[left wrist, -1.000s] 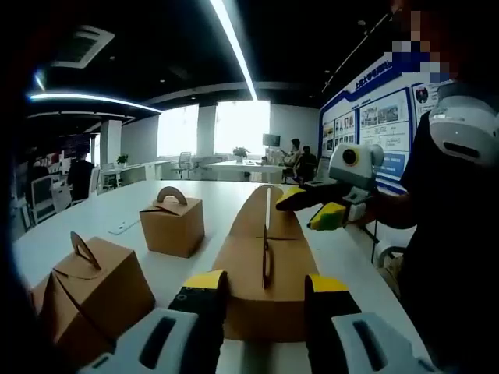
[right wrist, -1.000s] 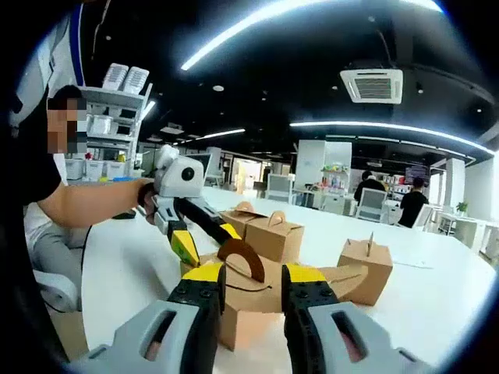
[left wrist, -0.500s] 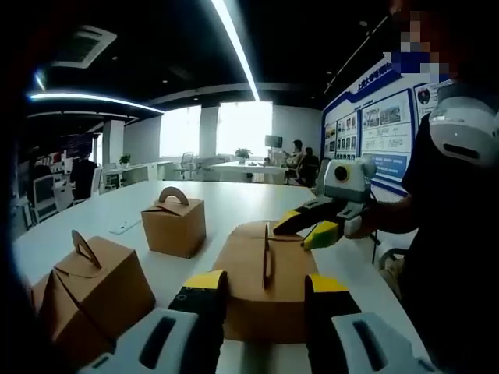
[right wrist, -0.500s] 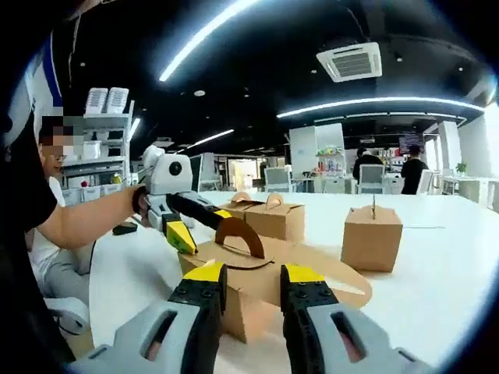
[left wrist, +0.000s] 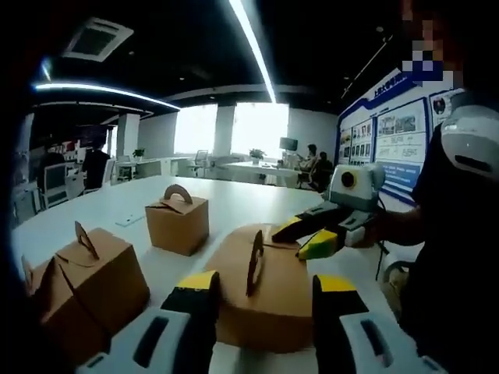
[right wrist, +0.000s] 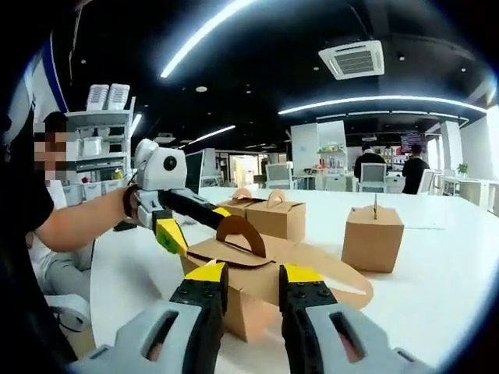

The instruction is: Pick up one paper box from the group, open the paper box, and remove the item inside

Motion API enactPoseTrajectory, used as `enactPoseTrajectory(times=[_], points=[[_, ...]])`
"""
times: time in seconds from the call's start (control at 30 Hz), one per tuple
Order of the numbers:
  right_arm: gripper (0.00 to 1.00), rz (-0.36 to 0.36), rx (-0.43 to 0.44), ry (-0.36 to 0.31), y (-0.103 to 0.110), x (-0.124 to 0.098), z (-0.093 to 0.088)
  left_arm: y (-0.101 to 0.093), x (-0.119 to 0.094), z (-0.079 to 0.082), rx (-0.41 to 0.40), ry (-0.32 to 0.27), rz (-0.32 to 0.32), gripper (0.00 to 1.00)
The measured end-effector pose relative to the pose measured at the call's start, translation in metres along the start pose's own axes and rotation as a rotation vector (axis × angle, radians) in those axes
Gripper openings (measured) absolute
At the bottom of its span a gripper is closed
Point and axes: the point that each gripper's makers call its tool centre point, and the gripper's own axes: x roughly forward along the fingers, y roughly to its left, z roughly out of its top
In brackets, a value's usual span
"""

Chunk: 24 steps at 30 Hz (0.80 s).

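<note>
A brown paper box point(left wrist: 265, 292) sits on the white table point(left wrist: 234, 199) just beyond my left gripper point(left wrist: 267, 282), whose jaws stand open on either side of it. Its top flaps are spread out and its handle point(left wrist: 253, 261) stands upright. My right gripper point(left wrist: 304, 236) reaches in from the right with its fingers apart at the far flap. In the right gripper view the same box point(right wrist: 253, 292) lies in front of my right gripper point(right wrist: 252, 274), open. The left gripper point(right wrist: 195, 224) comes in from the left, with its fingers on either side of the arched handle point(right wrist: 242, 234).
Other shut boxes stand on the table: one point(left wrist: 178, 222) behind, one point(left wrist: 86, 280) at the near left, a pair point(right wrist: 269, 214) and a single one point(right wrist: 373, 238). A person's arm point(right wrist: 78, 222) holds the left gripper. People sit at far desks.
The tall upright flap of the box has been folded down flat, and the right gripper has come down with it. The left gripper stays at the box.
</note>
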Motion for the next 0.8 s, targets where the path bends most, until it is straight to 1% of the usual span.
enactPoseTrajectory(times=[0.07, 0.1, 0.17, 0.2, 0.27, 0.33, 0.37, 0.4, 0.43, 0.47, 0.5, 0.53, 0.57, 0.63, 0.67, 0.7, 0.73, 0.8], points=[[0.27, 0.001, -0.001, 0.004, 0.000, 0.000, 0.000, -0.002, 0.001, 0.001, 0.043, 0.027, 0.044, 0.55], [0.27, 0.002, 0.005, 0.005, -0.001, 0.000, -0.001, -0.005, 0.001, 0.004, 0.039, 0.023, 0.058, 0.56], [0.27, 0.003, 0.008, 0.007, 0.000, 0.000, -0.001, -0.010, -0.001, 0.014, 0.059, -0.002, 0.096, 0.56], [0.27, 0.002, 0.006, 0.008, 0.000, 0.000, 0.000, -0.013, -0.003, 0.023, 0.089, -0.022, 0.125, 0.56], [0.27, 0.002, 0.004, 0.011, 0.000, 0.000, -0.001, -0.014, -0.005, 0.030, 0.117, -0.036, 0.167, 0.56], [0.27, 0.004, 0.006, 0.014, 0.000, -0.001, -0.001, -0.010, -0.011, 0.044, 0.174, -0.050, 0.283, 0.56], [0.27, 0.005, 0.008, 0.015, 0.000, -0.001, -0.001, -0.007, -0.014, 0.048, 0.213, -0.044, 0.345, 0.55], [0.27, 0.005, 0.006, 0.015, 0.000, -0.001, 0.000, -0.004, -0.018, 0.049, 0.264, -0.013, 0.417, 0.55], [0.27, 0.005, 0.006, 0.016, 0.000, -0.001, 0.000, -0.003, -0.020, 0.049, 0.326, 0.023, 0.476, 0.52], [0.27, 0.004, 0.006, 0.017, 0.000, -0.001, 0.000, -0.004, -0.020, 0.046, 0.380, 0.065, 0.513, 0.49], [0.27, 0.003, 0.007, 0.016, 0.000, -0.001, 0.000, -0.009, -0.018, 0.038, 0.386, 0.116, 0.523, 0.44], [0.27, 0.002, 0.011, 0.017, 0.000, 0.000, 0.000, -0.013, -0.016, 0.033, 0.374, 0.154, 0.529, 0.43], [0.27, 0.003, 0.012, 0.020, 0.000, 0.000, 0.000, -0.015, -0.016, 0.030, 0.385, 0.182, 0.559, 0.43], [0.27, 0.002, 0.009, 0.023, 0.000, -0.001, -0.001, -0.015, -0.017, 0.032, 0.474, 0.229, 0.644, 0.41], [0.27, 0.002, 0.010, 0.024, 0.000, -0.001, -0.001, -0.020, -0.015, 0.034, 0.546, 0.262, 0.674, 0.39], [0.27, 0.002, 0.011, 0.025, 0.000, -0.001, -0.001, -0.024, -0.012, 0.035, 0.592, 0.278, 0.693, 0.37], [0.27, 0.001, 0.010, 0.025, 0.000, -0.001, -0.001, -0.026, -0.010, 0.037, 0.589, 0.266, 0.721, 0.37], [0.27, 0.001, 0.012, 0.025, 0.001, -0.001, -0.001, -0.034, -0.004, 0.035, 0.584, 0.266, 0.712, 0.36]])
